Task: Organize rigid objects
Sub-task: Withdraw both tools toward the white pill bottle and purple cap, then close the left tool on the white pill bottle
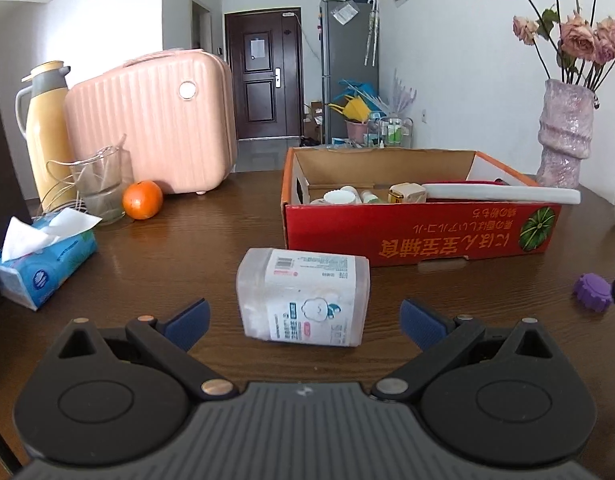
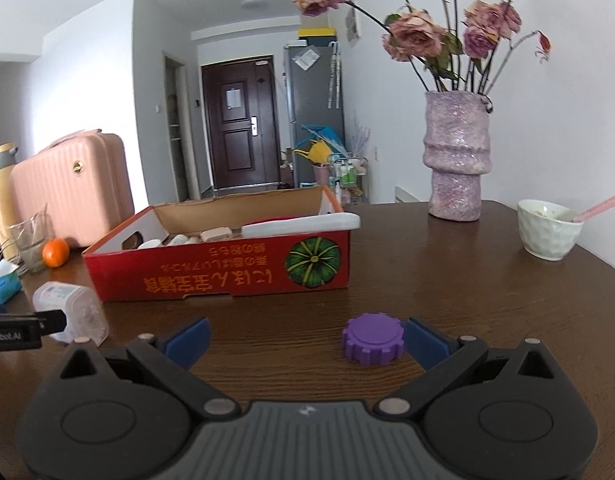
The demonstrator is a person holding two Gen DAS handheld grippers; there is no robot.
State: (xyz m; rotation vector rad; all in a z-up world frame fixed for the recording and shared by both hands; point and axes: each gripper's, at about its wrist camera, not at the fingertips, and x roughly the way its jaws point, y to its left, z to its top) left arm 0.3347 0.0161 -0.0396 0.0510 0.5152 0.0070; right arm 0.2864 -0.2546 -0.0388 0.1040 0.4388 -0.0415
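Observation:
A clear plastic box with a printed label [image 1: 303,298] lies on the wooden table, between the open fingers of my left gripper [image 1: 305,324]; the pads do not touch it. It also shows in the right wrist view [image 2: 73,310]. A purple gear-shaped cap [image 2: 373,338] lies between the open fingers of my right gripper [image 2: 307,344], close to the right pad. It shows at the right edge of the left wrist view [image 1: 592,292]. A red cardboard box [image 1: 419,234] behind both holds several small items and a long white piece; it also shows in the right wrist view [image 2: 227,272].
At the left stand a pink case [image 1: 151,124], a yellow thermos [image 1: 47,136], a glass jar [image 1: 101,186], an orange [image 1: 142,200] and a tissue pack [image 1: 41,264]. At the right are a purple vase with flowers [image 2: 457,156] and a white bowl [image 2: 547,228].

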